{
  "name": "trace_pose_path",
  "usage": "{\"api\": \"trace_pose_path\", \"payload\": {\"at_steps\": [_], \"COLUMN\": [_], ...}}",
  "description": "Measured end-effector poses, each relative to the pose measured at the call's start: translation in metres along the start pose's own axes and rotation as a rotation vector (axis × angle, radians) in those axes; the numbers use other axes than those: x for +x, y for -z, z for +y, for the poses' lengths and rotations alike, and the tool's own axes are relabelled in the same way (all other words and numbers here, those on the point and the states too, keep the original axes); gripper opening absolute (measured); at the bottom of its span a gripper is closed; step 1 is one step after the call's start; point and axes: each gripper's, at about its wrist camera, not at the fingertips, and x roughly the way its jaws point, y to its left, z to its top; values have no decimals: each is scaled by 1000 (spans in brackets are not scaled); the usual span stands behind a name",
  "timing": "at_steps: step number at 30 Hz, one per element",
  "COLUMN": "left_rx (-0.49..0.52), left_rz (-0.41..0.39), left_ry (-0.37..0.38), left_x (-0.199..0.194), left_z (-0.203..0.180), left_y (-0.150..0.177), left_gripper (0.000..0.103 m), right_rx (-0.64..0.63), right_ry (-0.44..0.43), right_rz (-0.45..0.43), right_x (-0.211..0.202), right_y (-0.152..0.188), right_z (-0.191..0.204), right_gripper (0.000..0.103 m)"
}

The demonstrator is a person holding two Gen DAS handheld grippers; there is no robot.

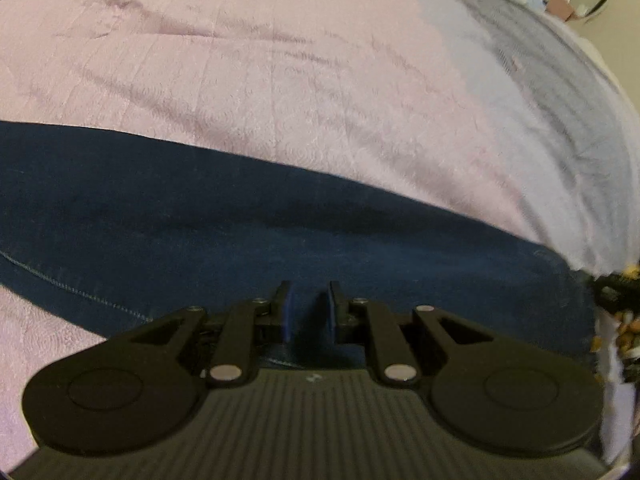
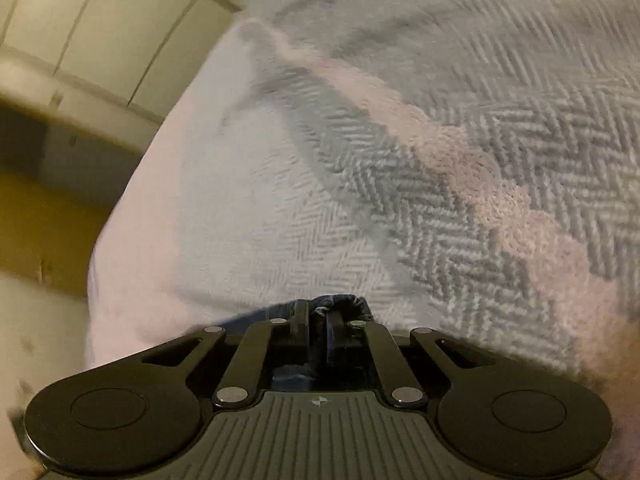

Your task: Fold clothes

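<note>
Left wrist view: my left gripper [image 1: 308,308] sits low over a dark blue garment [image 1: 280,232], likely denim, with a stitched seam running along its lower left edge. The blue pads [image 1: 285,312] stand apart with a narrow gap between them, and blue cloth shows through that gap. I cannot tell whether the pads grip any of it; they look parted and free. The garment lies as a long flat band across a pink bedspread [image 1: 248,80], which has a faint embossed pattern and a few shallow creases. Toward the right, the pink gives way to a grey-and-white woven blanket [image 1: 560,92]. Far top right, blurred clutter and a round pale object; too soft to name. At the right edge, something dark with yellow flecks, not identifiable.

Right wrist view: my right gripper [image 2: 318,316] has its fingers drawn close together, and a bunched edge of blue denim shows pinched between them, with frayed threads at the tips. The same fabric is visible further back between the finger bases. Ahead is the blanket [image 2: 500,152] in a grey herringbone weave, crossed by a pink scalloped strip [image 2: 460,152] running diagonally. A paler section of cloth drapes down at left. Beyond it, a pale tiled floor [image 2: 100,40] and a brownish surface, blurred.
</note>
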Motion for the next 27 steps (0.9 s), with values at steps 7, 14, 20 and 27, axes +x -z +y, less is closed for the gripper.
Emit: {"api": "trace_pose_path", "payload": {"at_steps": [7,14,20,27], "left_rx": [22,-49,-179,-269], "left_rz": [-8,7,43,53], "left_ry": [21,20,-22,-85], "left_x": [-26,-67,-104,-135], "left_z": [-12,-4,18,46], "left_y": [23,74,144,201], "left_gripper": [12,12,12,12], "right_rx": [-224,-145,-224,-336], "right_ry": [214,189,194,225], "right_rz": [-40,159,224,302], "right_x": [-62,-141,-155,-144], "right_y": [44,160,204,202], "right_z": [36,-11,-24,-9], "right_gripper": [38,38,38,5]}}
